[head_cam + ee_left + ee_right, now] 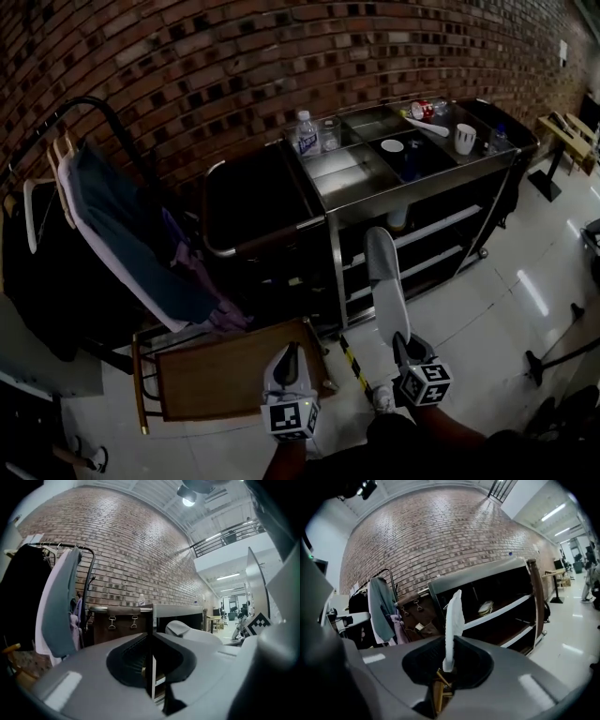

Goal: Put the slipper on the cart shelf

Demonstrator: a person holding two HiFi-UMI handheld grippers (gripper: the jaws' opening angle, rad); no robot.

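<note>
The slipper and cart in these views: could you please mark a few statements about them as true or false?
1. The right gripper grips the slipper. True.
2. The slipper lies inside the cart. False: it is held in the air in front of it.
3. The left gripper has its fingers together with nothing between them. True.
4. The water bottle stands on the floor. False: it stands on the cart's top.

Slipper (pixel 386 286) near end hidden inside right gripper (pixel 408 349) jaws; bottle (pixel 305 134) label unreadable.
</note>
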